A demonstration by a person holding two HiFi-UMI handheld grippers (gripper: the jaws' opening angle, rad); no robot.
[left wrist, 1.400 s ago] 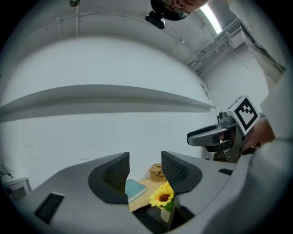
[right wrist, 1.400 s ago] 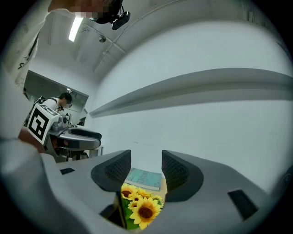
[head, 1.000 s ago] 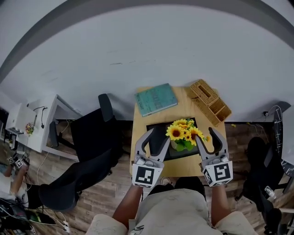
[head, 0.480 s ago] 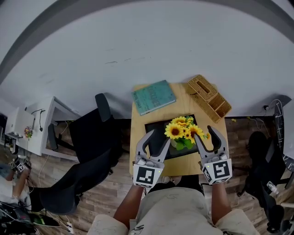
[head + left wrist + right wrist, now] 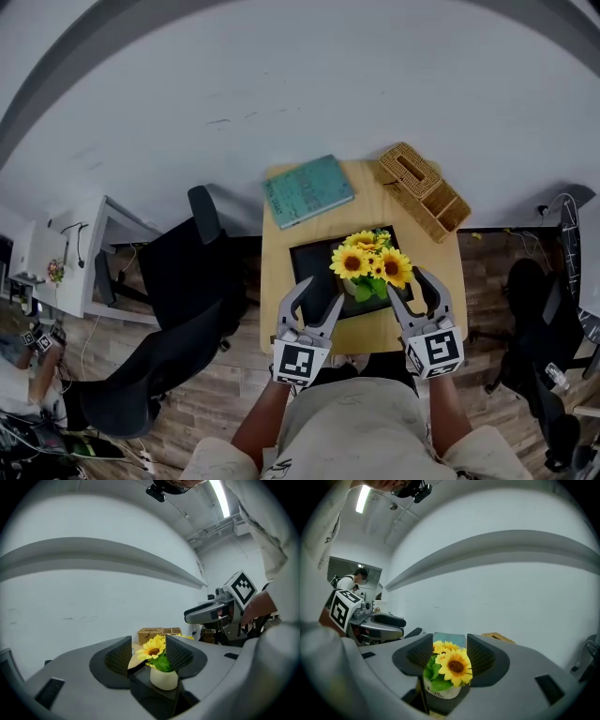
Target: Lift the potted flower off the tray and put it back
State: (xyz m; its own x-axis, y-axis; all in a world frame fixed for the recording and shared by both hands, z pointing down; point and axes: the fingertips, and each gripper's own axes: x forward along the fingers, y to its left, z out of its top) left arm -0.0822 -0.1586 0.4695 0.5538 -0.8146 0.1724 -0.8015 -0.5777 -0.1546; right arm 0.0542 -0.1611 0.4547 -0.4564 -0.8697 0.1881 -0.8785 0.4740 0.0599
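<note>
Teal book and wicker basket on table.

Smooth wooden table; woven wicker basket; matt tray.

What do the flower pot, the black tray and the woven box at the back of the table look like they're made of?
Flower pot: smooth, cream, matte wall, so probably ceramic, though plastic is possible.
Tray: flat, uniform black with a dull finish; plastic or painted wood, the look leaves it open.
Woven box: tan interlaced strands, likely rattan or wicker.
</note>
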